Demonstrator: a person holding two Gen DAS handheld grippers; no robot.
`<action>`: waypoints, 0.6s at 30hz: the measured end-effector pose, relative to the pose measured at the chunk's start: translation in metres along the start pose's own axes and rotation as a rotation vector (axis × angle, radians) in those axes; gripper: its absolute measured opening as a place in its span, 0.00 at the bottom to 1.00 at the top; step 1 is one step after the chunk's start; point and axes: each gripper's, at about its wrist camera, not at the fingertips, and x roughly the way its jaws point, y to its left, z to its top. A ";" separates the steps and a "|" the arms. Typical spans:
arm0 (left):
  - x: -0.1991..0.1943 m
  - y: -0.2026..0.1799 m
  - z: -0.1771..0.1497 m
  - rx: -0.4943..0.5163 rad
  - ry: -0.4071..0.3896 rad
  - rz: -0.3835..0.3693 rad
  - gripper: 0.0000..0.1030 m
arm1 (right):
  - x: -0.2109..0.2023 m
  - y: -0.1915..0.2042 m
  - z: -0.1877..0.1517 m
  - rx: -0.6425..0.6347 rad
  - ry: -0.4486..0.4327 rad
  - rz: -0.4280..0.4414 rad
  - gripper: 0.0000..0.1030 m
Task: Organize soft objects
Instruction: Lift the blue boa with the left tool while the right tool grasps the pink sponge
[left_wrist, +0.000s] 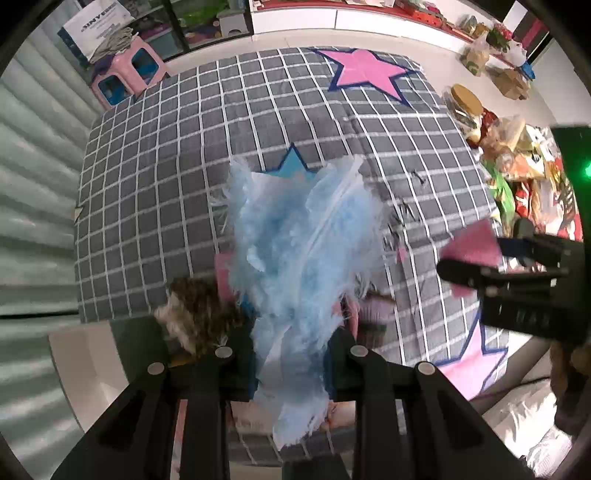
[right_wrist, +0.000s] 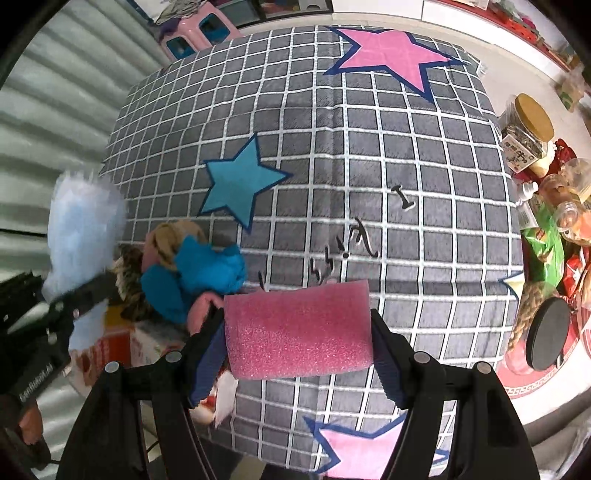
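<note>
- Left gripper (left_wrist: 291, 354): fingers pinching a fluffy pale-blue feathery tuft (left_wrist: 295, 251), which is hanging between them above the grey checked star-patterned cloth (left_wrist: 155, 177).
- Heap of plush items (right_wrist: 192, 273): partly hidden, indistinct.
- Right gripper (right_wrist: 297, 332): pads clamping both ends of a pink foam block (right_wrist: 297, 328).

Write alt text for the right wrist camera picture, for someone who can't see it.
The right claw grips a pink foam block above a grey checked cloth with pink and blue stars. At left, the left claw holds a pale blue feathery item near a pile of soft things.
</note>
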 end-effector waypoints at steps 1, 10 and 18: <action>-0.002 -0.002 -0.006 0.001 0.002 0.002 0.28 | -0.002 0.001 -0.004 -0.002 0.001 0.004 0.70; -0.010 -0.012 -0.060 -0.040 0.031 -0.004 0.28 | -0.007 0.007 -0.042 -0.045 0.029 0.031 0.70; -0.006 -0.020 -0.098 -0.046 0.057 -0.004 0.28 | 0.002 0.020 -0.070 -0.091 0.055 0.045 0.70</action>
